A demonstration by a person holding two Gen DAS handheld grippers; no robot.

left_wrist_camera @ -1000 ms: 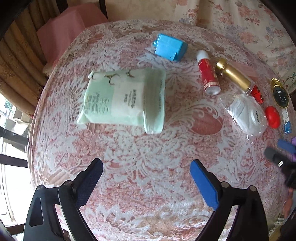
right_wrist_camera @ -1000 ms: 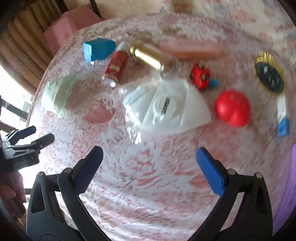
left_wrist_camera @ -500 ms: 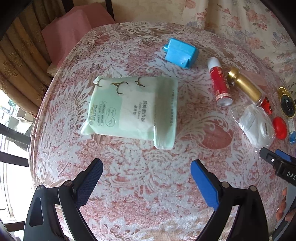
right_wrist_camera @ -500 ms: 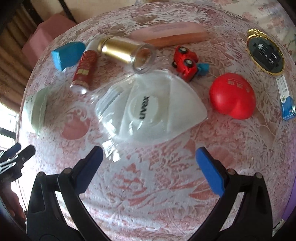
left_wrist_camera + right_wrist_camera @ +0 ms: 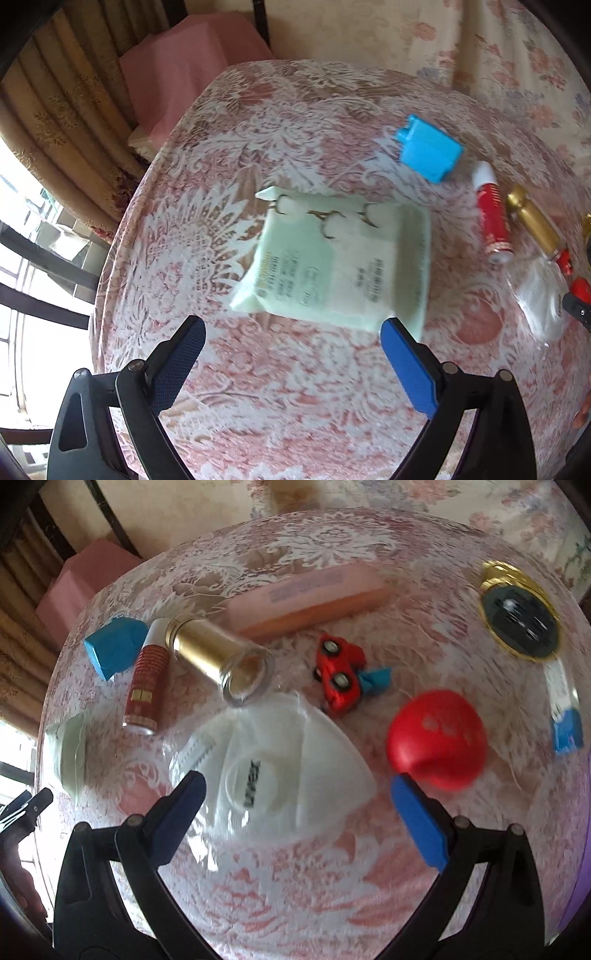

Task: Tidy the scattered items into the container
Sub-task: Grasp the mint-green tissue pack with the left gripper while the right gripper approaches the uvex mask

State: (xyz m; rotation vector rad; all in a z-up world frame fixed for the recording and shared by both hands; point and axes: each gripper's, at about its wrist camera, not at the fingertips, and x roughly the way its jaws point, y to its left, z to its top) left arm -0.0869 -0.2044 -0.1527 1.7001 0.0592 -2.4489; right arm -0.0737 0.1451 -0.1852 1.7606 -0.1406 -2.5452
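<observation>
My left gripper is open and empty, its jaws just short of a pale green tissue pack lying flat on the lace-covered table. My right gripper is open and empty, its jaws on either side of a white bagged face mask. A red ball lies just past the right fingertip. A red toy car, a gold bottle, a red tube and a blue block lie beyond the mask. No container shows in either view.
A pink box lies at the back of the table, a gold-rimmed oval object and a white and blue strip at the right. A pink covered stool and curtains stand past the table's left edge.
Both grippers have moved forward. The tissue pack now sits close to my left jaws, and the mask has come between my right jaws. Nothing on the table has shifted.
</observation>
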